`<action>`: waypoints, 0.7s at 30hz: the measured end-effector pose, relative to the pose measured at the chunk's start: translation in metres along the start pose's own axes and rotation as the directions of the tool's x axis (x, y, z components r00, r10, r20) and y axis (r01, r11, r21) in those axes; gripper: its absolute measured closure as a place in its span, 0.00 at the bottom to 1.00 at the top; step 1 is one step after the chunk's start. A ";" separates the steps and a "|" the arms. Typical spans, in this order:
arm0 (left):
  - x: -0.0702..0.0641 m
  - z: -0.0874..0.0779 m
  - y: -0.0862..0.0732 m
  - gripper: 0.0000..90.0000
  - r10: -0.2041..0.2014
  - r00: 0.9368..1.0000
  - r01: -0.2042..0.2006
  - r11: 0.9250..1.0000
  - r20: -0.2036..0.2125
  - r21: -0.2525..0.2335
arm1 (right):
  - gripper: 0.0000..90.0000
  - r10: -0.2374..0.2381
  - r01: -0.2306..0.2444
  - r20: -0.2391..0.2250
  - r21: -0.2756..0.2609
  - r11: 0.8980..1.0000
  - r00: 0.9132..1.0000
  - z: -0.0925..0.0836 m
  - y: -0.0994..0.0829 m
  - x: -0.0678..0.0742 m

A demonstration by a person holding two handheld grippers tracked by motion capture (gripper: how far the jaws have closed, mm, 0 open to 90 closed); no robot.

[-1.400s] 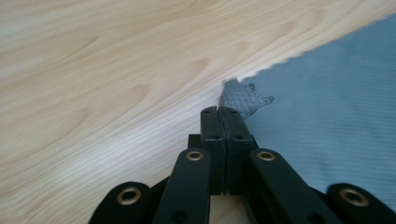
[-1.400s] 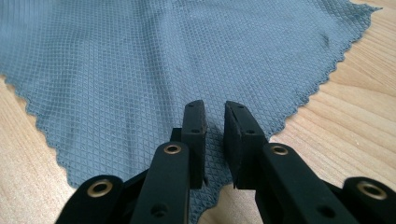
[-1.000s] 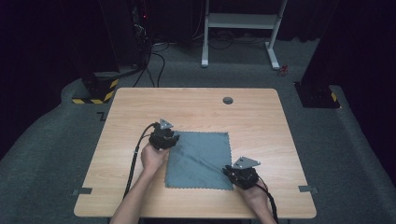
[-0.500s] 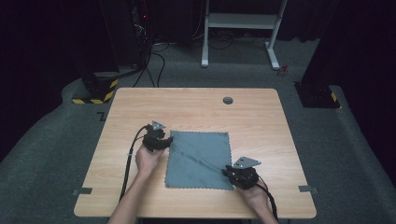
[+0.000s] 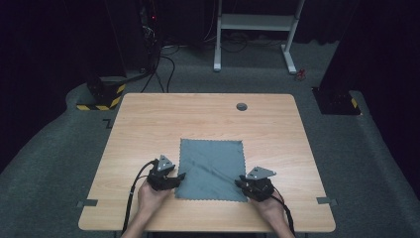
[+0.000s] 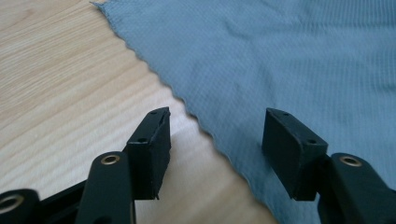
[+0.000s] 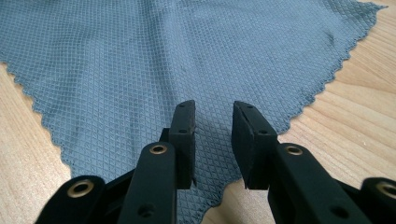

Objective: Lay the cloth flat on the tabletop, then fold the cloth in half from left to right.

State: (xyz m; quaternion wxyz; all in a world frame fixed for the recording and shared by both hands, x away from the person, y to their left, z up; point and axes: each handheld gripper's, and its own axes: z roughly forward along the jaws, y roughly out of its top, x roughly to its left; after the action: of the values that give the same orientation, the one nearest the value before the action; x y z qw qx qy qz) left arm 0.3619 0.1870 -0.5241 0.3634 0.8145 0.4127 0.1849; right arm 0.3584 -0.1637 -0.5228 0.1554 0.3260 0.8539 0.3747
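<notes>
A grey-blue cloth with a zigzag edge lies spread flat on the wooden table. My left gripper is low at the cloth's left edge near the front corner. In the left gripper view the cloth edge runs between the jaws of this gripper, which have just been opening and grip nothing. My right gripper sits at the front right corner. Over the cloth this gripper has also just been opening, its pads a little apart and off the fabric.
A small dark round grommet sits in the tabletop near the far edge. Grey tape tabs mark the front corners. Behind the table on the floor stand a white frame and cables.
My left gripper has come back toward the person along the cloth's left edge, from the far corner to near the front corner, and its jaws stand wider. The right gripper stayed put.
</notes>
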 end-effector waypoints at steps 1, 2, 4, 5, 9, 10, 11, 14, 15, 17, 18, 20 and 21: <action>-0.002 -0.002 -0.002 0.46 0.001 1.000 -0.001 1.000 0.005 -0.007 | 0.77 0.002 -0.002 0.000 0.000 1.000 1.000 0.000 0.000 0.000; -0.003 -0.003 -0.005 0.46 0.012 1.000 -0.012 1.000 0.002 -0.014 | 0.76 0.001 -0.001 0.000 0.000 1.000 1.000 0.000 0.000 0.000; -0.004 -0.006 -0.009 0.46 0.004 1.000 -0.004 1.000 0.002 -0.026 | 0.75 0.002 -0.002 0.003 0.000 1.000 1.000 0.000 0.000 0.000; -0.005 -0.007 -0.010 0.45 0.014 1.000 -0.014 1.000 -0.003 -0.025 | 0.74 0.001 -0.001 0.006 0.001 1.000 1.000 0.000 0.000 0.000; -0.007 -0.008 -0.011 0.45 0.023 1.000 -0.023 0.999 -0.009 -0.028 | 0.69 0.011 -0.011 0.014 0.003 1.000 1.000 0.000 0.000 -0.001; -0.006 -0.009 -0.011 0.45 0.016 1.000 -0.016 0.999 -0.003 -0.029 | 0.68 0.011 -0.011 0.018 0.002 1.000 1.000 0.000 0.000 -0.001; -0.005 -0.009 -0.012 0.45 0.004 1.000 -0.004 1.000 0.005 -0.025 | 0.66 0.011 -0.011 0.022 0.001 1.000 1.000 0.000 0.000 -0.001; -0.003 -0.012 -0.014 0.44 0.018 1.000 -0.017 1.000 0.021 -0.025 | 0.62 0.028 -0.028 0.027 0.006 1.000 0.999 0.000 0.000 -0.003; -0.003 -0.013 -0.015 0.43 0.018 1.000 -0.017 1.000 0.020 -0.025 | 0.61 0.028 -0.028 0.035 0.005 1.000 0.999 0.000 0.000 -0.002; -0.002 -0.015 -0.017 0.43 0.005 1.000 -0.005 1.000 0.016 -0.025 | 0.62 0.038 -0.038 0.042 0.006 0.999 0.998 0.000 0.000 -0.001; -0.001 -0.016 -0.018 0.43 -0.008 1.000 0.009 0.999 0.017 -0.031 | 0.65 0.044 -0.044 0.045 0.010 0.999 0.998 -0.001 0.000 -0.001; 0.002 -0.018 -0.018 0.45 -0.024 0.999 0.025 0.998 0.021 -0.055 | 0.70 0.065 -0.065 0.034 0.003 0.998 0.997 -0.003 0.002 -0.001; 0.004 -0.018 -0.016 0.46 -0.039 0.999 0.040 0.998 0.029 -0.051 | 0.72 0.067 -0.067 0.023 -0.014 0.998 0.997 -0.004 0.004 -0.001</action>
State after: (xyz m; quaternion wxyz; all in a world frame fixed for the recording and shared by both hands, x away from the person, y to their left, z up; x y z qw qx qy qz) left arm 0.3445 0.2046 -0.5240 0.3935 0.7992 0.4186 0.1767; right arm 0.3586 -0.1647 -0.5171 0.1551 0.3577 0.8382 0.3814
